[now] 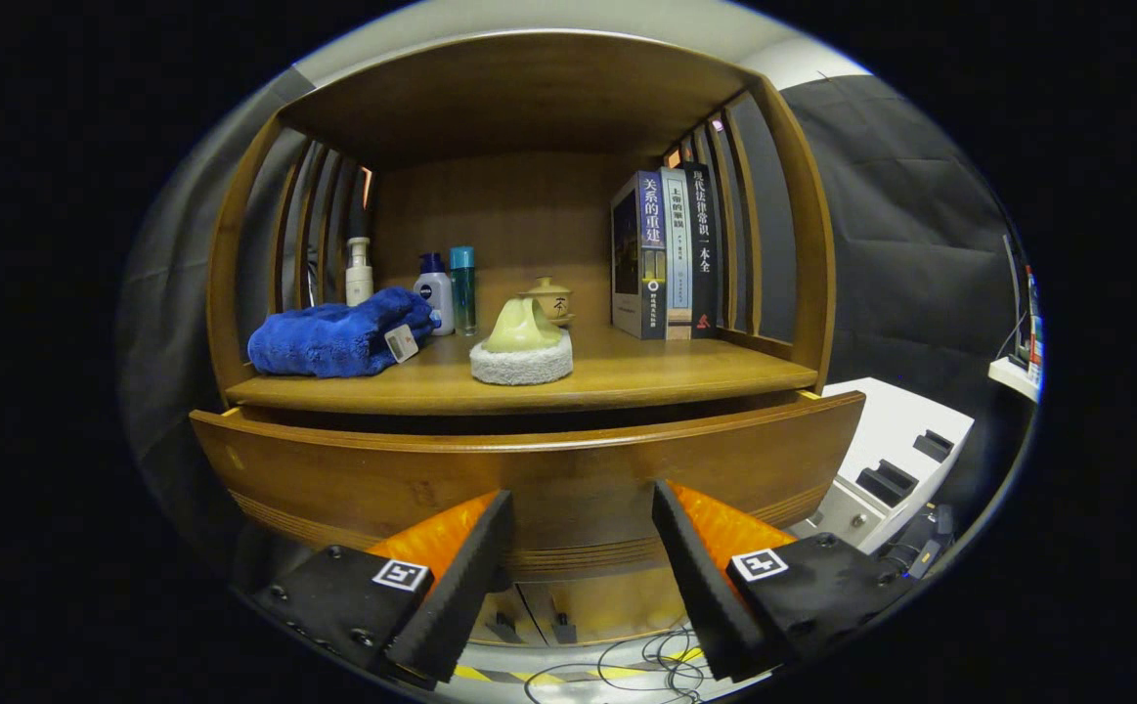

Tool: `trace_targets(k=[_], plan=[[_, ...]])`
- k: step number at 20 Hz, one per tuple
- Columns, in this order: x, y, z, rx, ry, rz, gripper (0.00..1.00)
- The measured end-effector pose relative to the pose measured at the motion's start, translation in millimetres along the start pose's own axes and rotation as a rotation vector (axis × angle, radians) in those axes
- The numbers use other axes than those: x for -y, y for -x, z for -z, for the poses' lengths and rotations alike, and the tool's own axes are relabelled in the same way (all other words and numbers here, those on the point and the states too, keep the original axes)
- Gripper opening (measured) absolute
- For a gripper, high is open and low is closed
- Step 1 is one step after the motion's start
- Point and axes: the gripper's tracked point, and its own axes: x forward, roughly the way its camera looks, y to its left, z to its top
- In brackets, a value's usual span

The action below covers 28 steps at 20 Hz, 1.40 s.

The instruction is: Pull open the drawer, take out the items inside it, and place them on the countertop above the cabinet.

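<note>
The gripper (583, 508) hangs released before the pulled-out drawer (529, 474); the countertop (627, 376) bears three books (668, 254), three bottles (436, 288), one blue towel (338, 337), one sponge (522, 354).

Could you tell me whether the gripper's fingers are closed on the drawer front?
No, the gripper is open, its two fingers spread apart in front of the drawer front, pressing on nothing between them.

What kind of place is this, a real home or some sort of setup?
Probably a staged booth rather than a home: a wooden cabinet with its drawer slightly open stands against a black cloth wall, with loose cables on the floor. Upright books and a blue folded towel dress the countertop. The open gripper faces the drawer front.
</note>
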Motion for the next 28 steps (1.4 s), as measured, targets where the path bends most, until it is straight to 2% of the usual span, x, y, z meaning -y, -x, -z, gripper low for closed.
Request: trace_targets(k=[9, 13, 17, 22, 28], plan=[[-7, -32, -7, -0.014, -0.018, -0.013, 0.97], [-4, -28, -11, -0.028, -0.006, -0.008, 0.96], [-3, -3, -72, 0.053, -0.016, -0.032, 0.96], [0, 58, -156, 0.150, 0.005, -0.061, 0.96], [11, 124, -206, 0.195, 0.001, -0.051, 0.96]])
